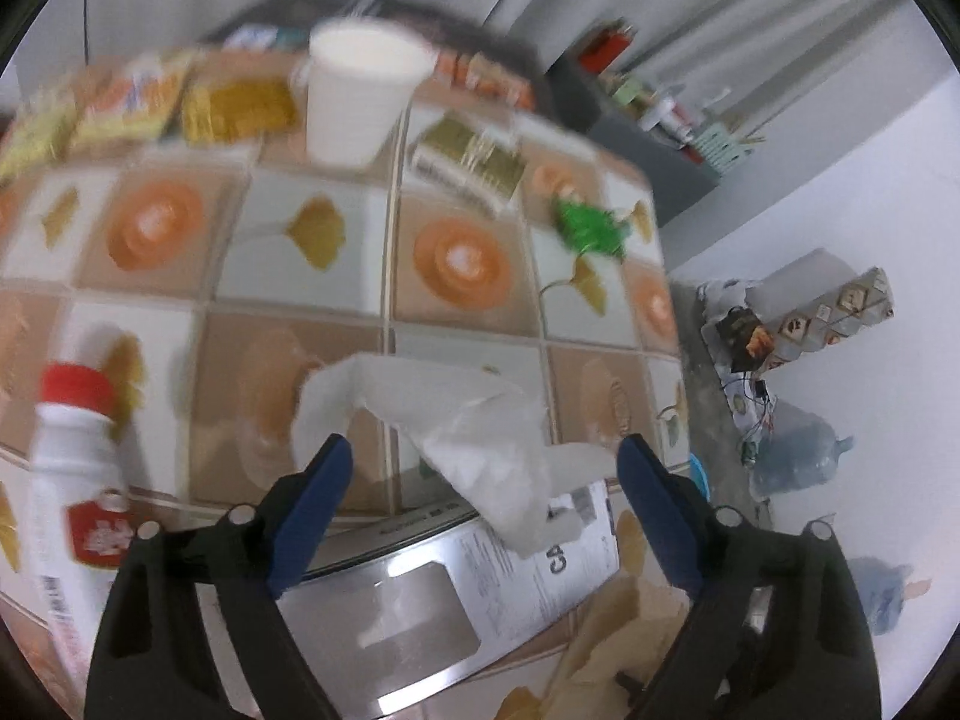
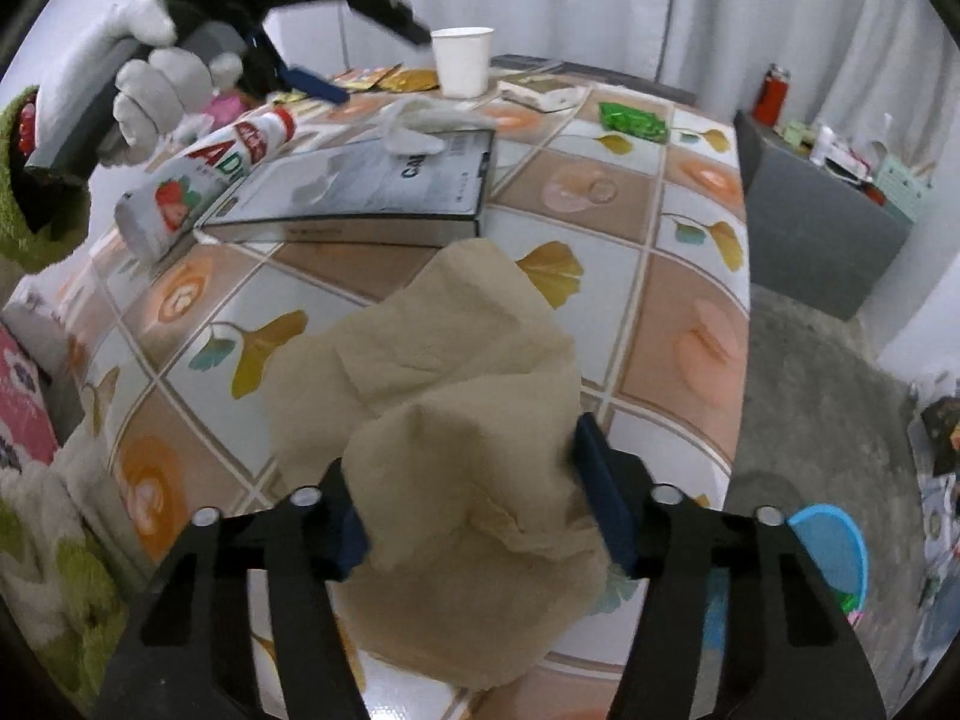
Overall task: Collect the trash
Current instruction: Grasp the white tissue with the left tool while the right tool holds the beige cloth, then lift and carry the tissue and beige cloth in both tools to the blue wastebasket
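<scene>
My right hand-held gripper (image 2: 465, 498) has its jaws around the crumpled brown paper napkin (image 2: 444, 420), blue pads against both flanks, so I judge it gripped, the wad resting on the tabletop (image 2: 678, 276). My left hand-held gripper (image 1: 483, 474) is spread wide above the white crumpled tissue (image 1: 468, 420), pads clear of it, nothing held. That tissue lies half on the flat grey box (image 2: 360, 180), half on the tiles. Beside the box a white yoghurt-drink bottle (image 2: 204, 171) with a red cap lies tilted against its edge. Further out: a white paper cup (image 2: 462, 60) standing upright, a green wrapper (image 2: 633, 120), a white-and-gold packet (image 2: 540, 93), more snack packets along the far edge. So I'd say the job is barely begun; nearly all the litter is uncollected. Off the table, a blue bin (image 2: 834, 552) shows on the floor. Writing: "AD" in red on the bottle, with a strawberry picture; "CA" on the box; the rest too blurred.
</scene>
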`<move>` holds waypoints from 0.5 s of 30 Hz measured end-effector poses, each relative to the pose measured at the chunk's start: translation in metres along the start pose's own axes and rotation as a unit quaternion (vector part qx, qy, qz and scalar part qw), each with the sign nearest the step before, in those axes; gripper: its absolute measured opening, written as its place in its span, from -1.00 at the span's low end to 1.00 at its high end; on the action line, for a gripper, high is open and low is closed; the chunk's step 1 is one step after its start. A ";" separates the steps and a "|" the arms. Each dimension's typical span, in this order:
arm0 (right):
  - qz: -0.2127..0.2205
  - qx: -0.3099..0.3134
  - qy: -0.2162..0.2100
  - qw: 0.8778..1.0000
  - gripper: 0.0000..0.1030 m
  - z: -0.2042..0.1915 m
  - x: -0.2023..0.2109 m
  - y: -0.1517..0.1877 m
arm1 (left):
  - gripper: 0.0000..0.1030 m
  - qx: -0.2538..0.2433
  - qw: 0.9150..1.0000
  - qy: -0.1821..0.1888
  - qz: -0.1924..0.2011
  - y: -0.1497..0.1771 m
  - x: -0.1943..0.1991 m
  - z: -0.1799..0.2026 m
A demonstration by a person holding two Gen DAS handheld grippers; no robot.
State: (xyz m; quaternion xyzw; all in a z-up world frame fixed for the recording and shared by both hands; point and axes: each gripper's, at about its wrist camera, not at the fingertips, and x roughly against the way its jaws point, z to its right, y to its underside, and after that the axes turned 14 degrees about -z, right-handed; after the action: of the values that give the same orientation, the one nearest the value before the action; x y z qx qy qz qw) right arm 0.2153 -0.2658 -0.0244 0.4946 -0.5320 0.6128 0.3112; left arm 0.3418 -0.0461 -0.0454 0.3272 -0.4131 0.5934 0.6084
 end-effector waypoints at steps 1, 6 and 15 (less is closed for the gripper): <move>0.002 -0.006 0.002 1.000 -0.14 0.000 0.000 0.000 | 0.60 0.006 1.000 0.003 -0.009 -0.003 -0.005 -0.002; 0.010 -0.026 0.006 1.000 -0.37 -0.002 0.001 0.002 | 0.25 0.039 0.998 0.023 -0.041 -0.009 -0.026 -0.009; 0.014 -0.055 0.002 0.998 -0.75 -0.005 0.003 0.005 | -0.30 0.040 0.998 0.045 -0.029 -0.011 -0.025 -0.010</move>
State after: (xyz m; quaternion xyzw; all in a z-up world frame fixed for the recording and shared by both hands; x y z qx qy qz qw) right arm 0.2080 -0.2629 -0.0230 0.4679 -0.5710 0.5878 0.3310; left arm 0.3548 -0.0496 -0.0712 0.3359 -0.3519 0.6056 0.6298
